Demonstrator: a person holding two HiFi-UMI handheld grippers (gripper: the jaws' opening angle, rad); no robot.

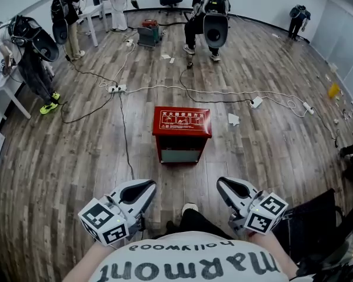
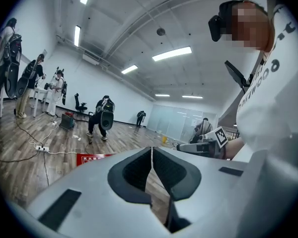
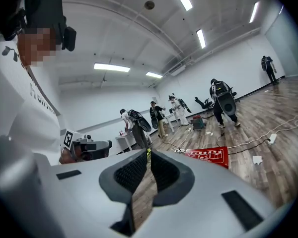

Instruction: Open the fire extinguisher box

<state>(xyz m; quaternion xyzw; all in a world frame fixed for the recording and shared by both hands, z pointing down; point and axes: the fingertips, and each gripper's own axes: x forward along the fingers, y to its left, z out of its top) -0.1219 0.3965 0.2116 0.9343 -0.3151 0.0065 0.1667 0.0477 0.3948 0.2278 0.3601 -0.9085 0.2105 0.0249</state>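
A red fire extinguisher box [image 1: 181, 133] stands on the wooden floor ahead of me, its lid with white print down and a glass pane on the near side. My left gripper [image 1: 148, 187] hangs near my body at the lower left, jaws shut with nothing in them. My right gripper [image 1: 223, 185] mirrors it at the lower right, also shut and empty. Both are well short of the box. The left gripper view shows the box lid [image 2: 93, 158] beyond the closed jaws. In the right gripper view the box lid [image 3: 208, 156] lies to the right of the jaws.
White cables and a power strip [image 1: 116, 89] run across the floor behind the box, with a black cable [image 1: 126, 135] to its left. Scraps of paper [image 1: 233, 119] lie to its right. Several people stand at the back and left. A dark bag [image 1: 309, 222] sits at my right.
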